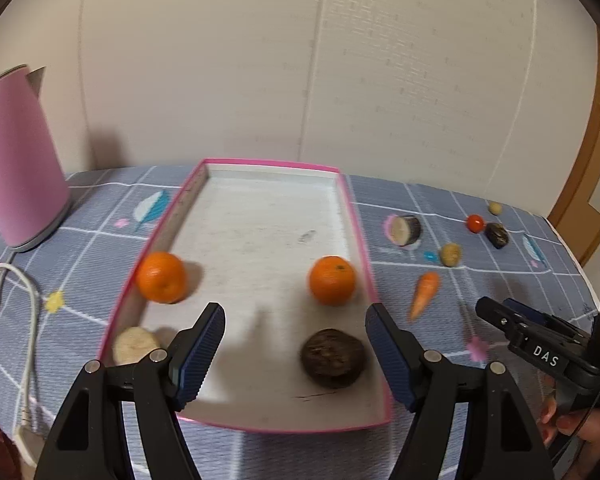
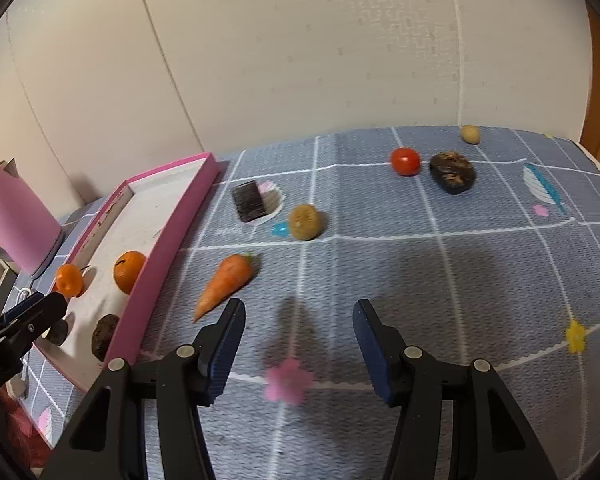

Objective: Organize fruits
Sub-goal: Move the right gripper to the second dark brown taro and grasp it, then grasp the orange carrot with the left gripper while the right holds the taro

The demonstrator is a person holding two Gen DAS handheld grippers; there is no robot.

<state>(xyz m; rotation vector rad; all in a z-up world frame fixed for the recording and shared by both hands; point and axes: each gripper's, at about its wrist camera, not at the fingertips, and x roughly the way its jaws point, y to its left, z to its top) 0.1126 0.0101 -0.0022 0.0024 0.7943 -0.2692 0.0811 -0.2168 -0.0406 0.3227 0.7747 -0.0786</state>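
Home room: wallpapered wall (image 1: 260,60), pink kettle (image 1: 16,160), wooden door (image 1: 596,160).

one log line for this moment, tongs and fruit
left tongs: open, empty, over pink-rimmed tray | right tongs: open, empty, over blue checked cloth | tray: two oranges | cloth: carrot, tomato

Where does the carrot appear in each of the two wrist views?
Left wrist view: the carrot lies right of centre on the cloth, just outside the right wall of the pink tray.
Right wrist view: the carrot lies left of centre, above the left finger, right of the tray.
Shared landmark: the pink tray.
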